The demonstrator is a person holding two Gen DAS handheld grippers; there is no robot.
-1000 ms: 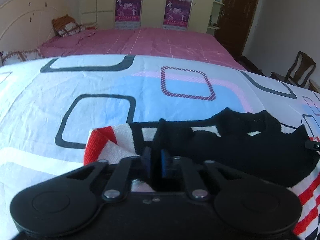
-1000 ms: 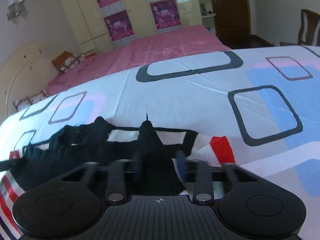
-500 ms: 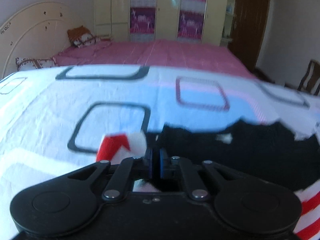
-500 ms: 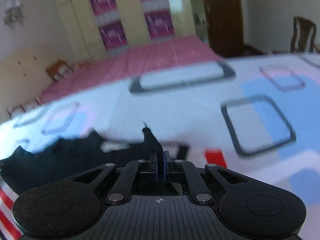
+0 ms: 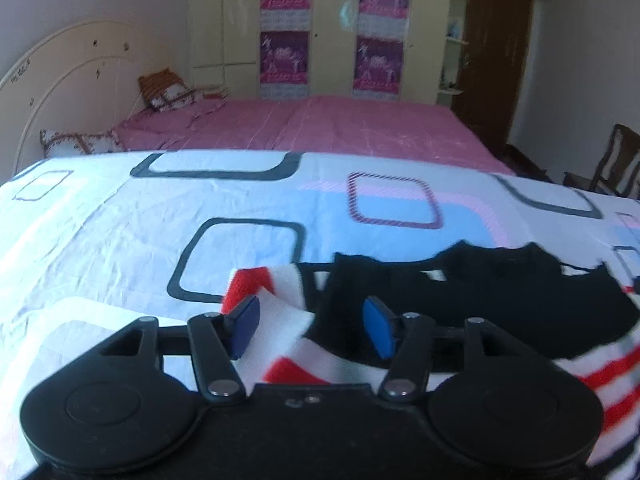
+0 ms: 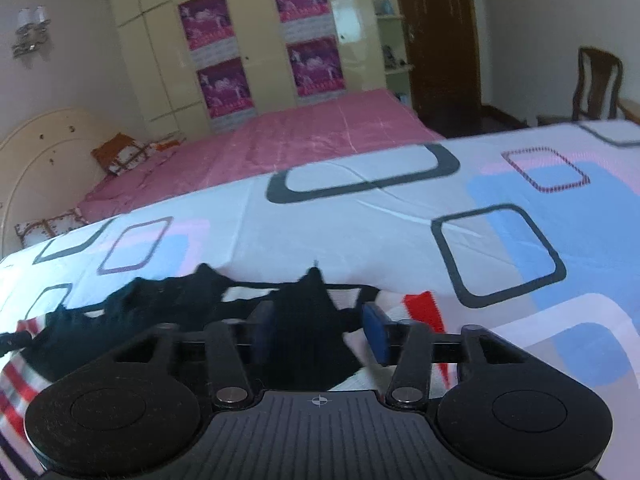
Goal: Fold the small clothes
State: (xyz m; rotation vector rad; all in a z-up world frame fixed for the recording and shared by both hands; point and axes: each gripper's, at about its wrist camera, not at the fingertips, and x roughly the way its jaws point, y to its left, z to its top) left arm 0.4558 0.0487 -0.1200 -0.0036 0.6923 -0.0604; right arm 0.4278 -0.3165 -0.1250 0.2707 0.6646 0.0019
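Observation:
A small knit garment (image 5: 500, 300), black with red and white stripes, lies folded on the patterned bedsheet (image 5: 120, 240). My left gripper (image 5: 312, 320) hovers over its left end. The jaws are opening, and the blue pads (image 5: 244, 326) stand apart on either side of the red-and-white corner without pressing on it. In the right wrist view the same garment (image 6: 160, 304) spreads to the left. My right gripper (image 6: 319, 328) is also opening, and a black peak of fabric stands loose between its pads (image 6: 376, 332).
The sheet (image 6: 360, 216) stretches ahead of the garment in both views. Behind it lie a pink bed (image 5: 320, 128) with pillows (image 5: 168, 92) and a cream wardrobe with purple posters (image 5: 284, 56). A wooden chair (image 5: 616, 164) and a dark door (image 6: 436, 40) stand at the right.
Both grippers were shut on the garment's far edge; both have since opened and let it go. The fabric now rests on the sheet, and both views have tilted up a little.

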